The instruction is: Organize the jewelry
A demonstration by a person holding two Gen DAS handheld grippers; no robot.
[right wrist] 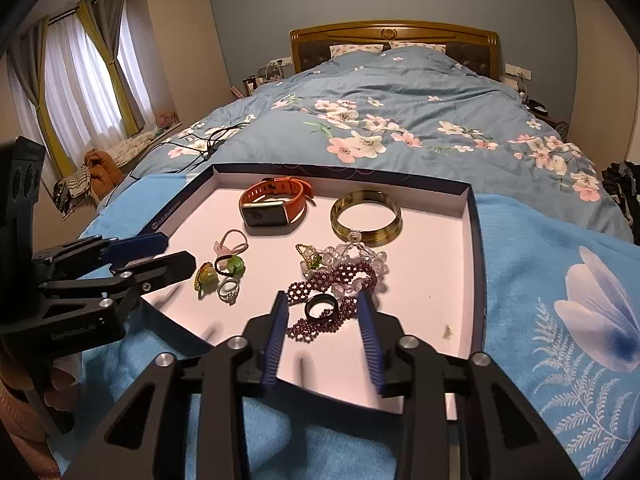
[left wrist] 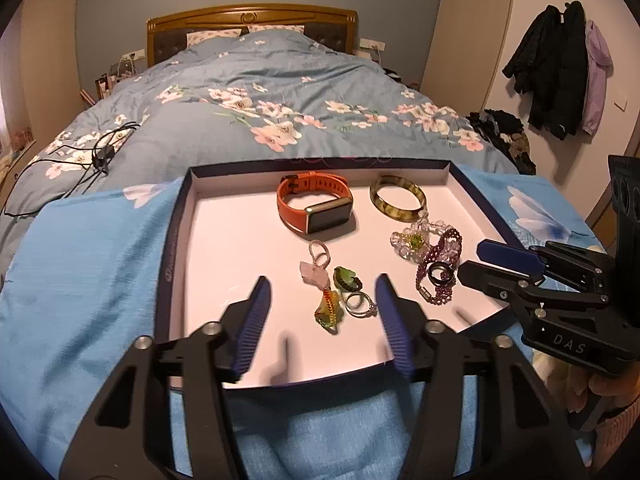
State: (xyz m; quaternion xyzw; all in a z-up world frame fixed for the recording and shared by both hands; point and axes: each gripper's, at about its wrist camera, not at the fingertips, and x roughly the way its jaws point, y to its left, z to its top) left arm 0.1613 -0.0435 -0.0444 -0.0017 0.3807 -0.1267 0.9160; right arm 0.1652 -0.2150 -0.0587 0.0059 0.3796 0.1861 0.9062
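A shallow box lid tray (left wrist: 182,216) (right wrist: 474,240) with a white floor holds jewelry: an orange smartwatch (left wrist: 316,208) (right wrist: 274,206), an olive bangle (left wrist: 398,198) (right wrist: 366,216), a clear bead bracelet (left wrist: 412,240) (right wrist: 352,256), a purple beaded bracelet (left wrist: 434,276) (right wrist: 332,296) with a black ring (left wrist: 441,273) (right wrist: 322,307) on it, a silver ring (left wrist: 360,304) (right wrist: 229,290), a green charm (left wrist: 346,278) (right wrist: 232,264) and a pink-yellow pendant (left wrist: 324,292). My left gripper (left wrist: 322,288) (right wrist: 176,254) is open around the pendant and rings. My right gripper (right wrist: 322,306) (left wrist: 476,260) is open around the black ring.
The tray sits on a light blue cloth (left wrist: 88,264) (right wrist: 552,280) at the foot of a bed with a floral duvet (left wrist: 256,92). Black cables (left wrist: 96,152) lie on the duvet to the left. Coats (left wrist: 560,68) hang on the right wall.
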